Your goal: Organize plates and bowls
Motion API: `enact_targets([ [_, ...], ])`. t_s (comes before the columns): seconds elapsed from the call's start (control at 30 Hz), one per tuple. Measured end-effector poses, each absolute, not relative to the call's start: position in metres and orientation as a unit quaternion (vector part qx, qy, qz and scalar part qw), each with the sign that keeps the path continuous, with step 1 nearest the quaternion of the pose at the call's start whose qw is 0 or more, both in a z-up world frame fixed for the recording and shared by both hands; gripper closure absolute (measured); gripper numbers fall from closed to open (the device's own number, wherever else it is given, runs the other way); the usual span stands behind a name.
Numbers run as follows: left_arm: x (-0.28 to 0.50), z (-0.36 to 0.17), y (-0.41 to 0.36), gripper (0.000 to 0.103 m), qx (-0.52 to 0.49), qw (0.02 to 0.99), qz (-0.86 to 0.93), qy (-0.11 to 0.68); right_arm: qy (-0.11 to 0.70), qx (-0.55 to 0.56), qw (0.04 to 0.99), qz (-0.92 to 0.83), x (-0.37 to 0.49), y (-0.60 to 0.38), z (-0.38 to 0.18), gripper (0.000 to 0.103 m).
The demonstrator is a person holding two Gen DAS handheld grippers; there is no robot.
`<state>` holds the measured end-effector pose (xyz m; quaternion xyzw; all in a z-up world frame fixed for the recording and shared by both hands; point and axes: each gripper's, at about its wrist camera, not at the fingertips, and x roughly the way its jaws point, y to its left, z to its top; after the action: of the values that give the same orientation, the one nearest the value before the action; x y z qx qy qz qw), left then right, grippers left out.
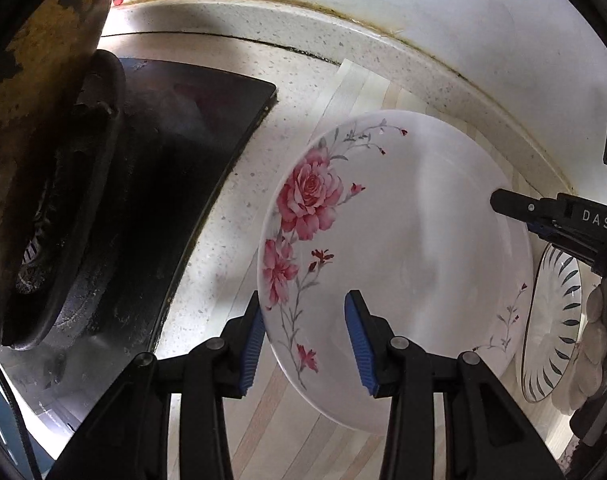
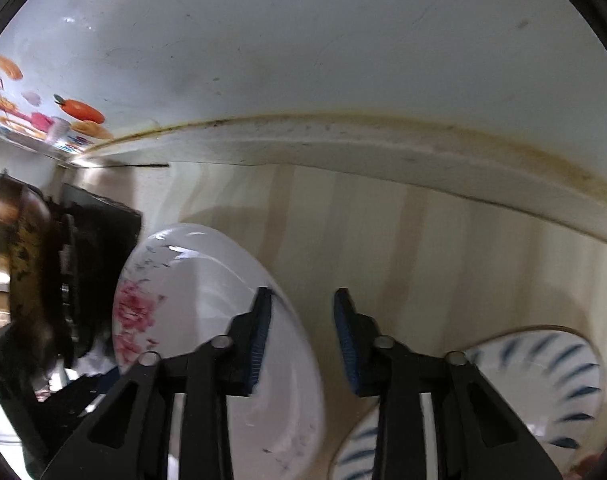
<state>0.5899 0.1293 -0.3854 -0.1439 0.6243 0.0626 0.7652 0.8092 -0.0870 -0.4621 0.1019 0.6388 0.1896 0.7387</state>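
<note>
A white plate with red roses (image 1: 399,240) lies on the striped counter mat. My left gripper (image 1: 301,340) is open, with the plate's near-left rim between its blue pads, not clamped. My right gripper (image 2: 303,344) is open over the plate's (image 2: 191,300) right rim; it reaches in from the right in the left wrist view (image 1: 503,202). A bowl with dark leaf strokes (image 1: 551,320) stands right of the plate; it shows in the right wrist view (image 2: 543,376) under the right finger.
A black stove top (image 1: 175,168) with a burner ring and a worn, rusty wok (image 1: 35,92) stands left of the plate. A stained white wall (image 2: 303,40) and raised counter lip (image 1: 343,36) close the back. Food stickers (image 2: 79,110) are on the wall.
</note>
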Motion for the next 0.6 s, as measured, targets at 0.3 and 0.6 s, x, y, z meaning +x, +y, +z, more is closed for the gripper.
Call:
enact_targets([
  [0.3, 0.585, -0.375, 0.131, 0.069, -0.157, 0.771, 0.051, 0.615, 0.634, 0.099, 0.743, 0.189, 0.796, -0.092, -0.453, 0.082],
  [0.6, 0.56, -0.331, 0.103, 0.069, -0.147, 0.777, 0.014, 0.612, 0.634, 0.116, 0.741, 0.189, 0.751, -0.12, -0.425, 0.082],
])
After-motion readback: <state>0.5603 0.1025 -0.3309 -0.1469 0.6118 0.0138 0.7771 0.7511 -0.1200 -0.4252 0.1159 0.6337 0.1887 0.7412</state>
